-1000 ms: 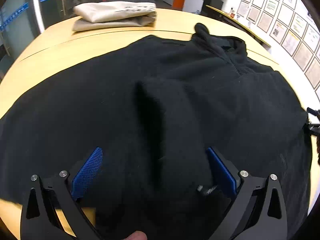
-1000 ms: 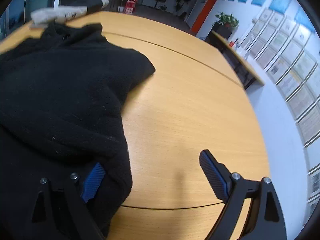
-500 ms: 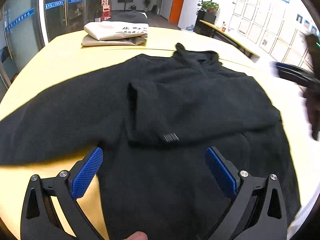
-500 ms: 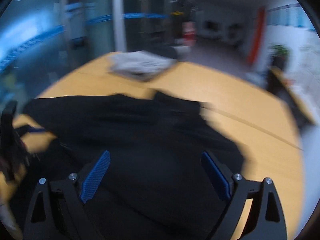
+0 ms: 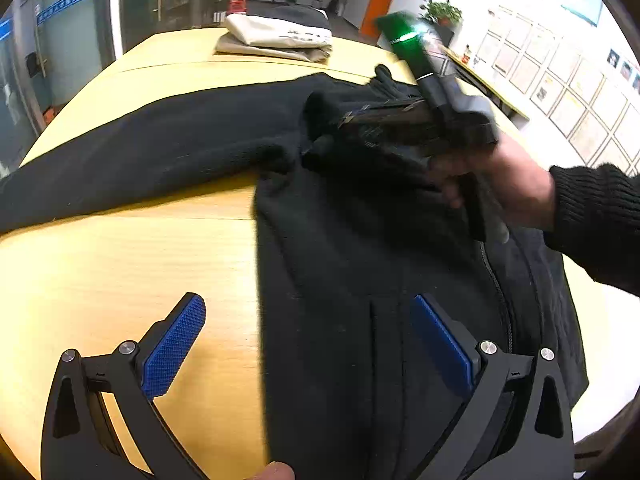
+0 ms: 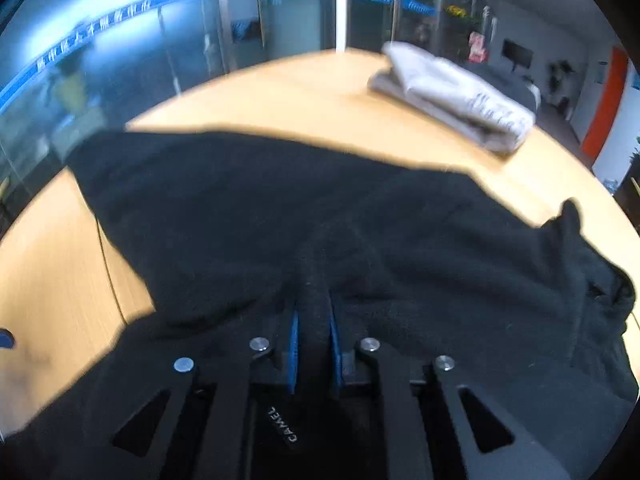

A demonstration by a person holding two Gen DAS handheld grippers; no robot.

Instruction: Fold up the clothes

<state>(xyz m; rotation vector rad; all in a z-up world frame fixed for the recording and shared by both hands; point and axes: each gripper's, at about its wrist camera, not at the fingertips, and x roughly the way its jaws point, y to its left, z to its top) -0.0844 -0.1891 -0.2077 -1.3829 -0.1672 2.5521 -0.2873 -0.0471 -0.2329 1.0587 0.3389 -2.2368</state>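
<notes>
A black fleece jacket (image 5: 360, 260) lies spread on the wooden table (image 5: 120, 260), one sleeve stretched out to the left. My left gripper (image 5: 306, 304) hovers open over the jacket's left edge, its left finger above bare wood and nothing between the pads. A hand (image 5: 512, 188) holds my right gripper (image 5: 324, 140) at the jacket near the base of that sleeve. In the right wrist view my right gripper (image 6: 313, 312) is closing its jaws, and the blue pads pinch a raised fold of the jacket (image 6: 240, 200).
A stack of folded light clothes (image 5: 276, 36) (image 6: 452, 96) sits at the table's far side. Bare wood (image 6: 300, 92) lies between it and the jacket. The person's dark sleeve (image 5: 592, 216) crosses the right side. Glass walls and office furniture stand beyond.
My right gripper swung from the table's right side across to the jacket's sleeve base and its jaws came together on a fold. My left gripper shifted left, off the jacket's middle to its edge.
</notes>
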